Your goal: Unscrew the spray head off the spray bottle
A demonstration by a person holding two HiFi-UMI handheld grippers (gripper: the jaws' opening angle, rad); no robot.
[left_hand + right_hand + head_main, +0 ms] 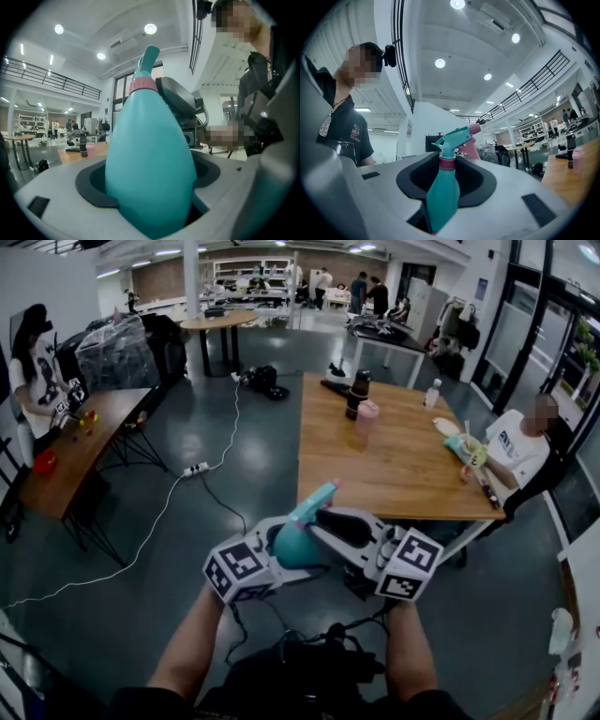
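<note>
The spray bottle [292, 546] is in the air in front of the person, over the floor and just short of the wooden surface [394, 465], touching neither. The left claw [150, 187] is closed around the fat teal belly of the bottle, which fills the space between its jaws, so this claw carries the bottle.

The right claw [447, 183] faces it from the other side. Its jaws stand part-way apart with the bottle between them, about level with the pink collar [446, 163]. Dark gaps show on both sides of the collar, so I judge that the pads do not clamp it.

The spray head [457, 136], teal with a pink nozzle and trigger, sits square on the neck. No gap shows between the collar and the bottle's shoulder. No thread is in sight either.

By this reading the task is near its start. The bottle is lifted and steadied, and the second claw is lined up. Gripping the collar or head, turning it until the thread lets go, and lifting the head clear all remain. Whether the head has been loosened at all cannot be told.
</note>
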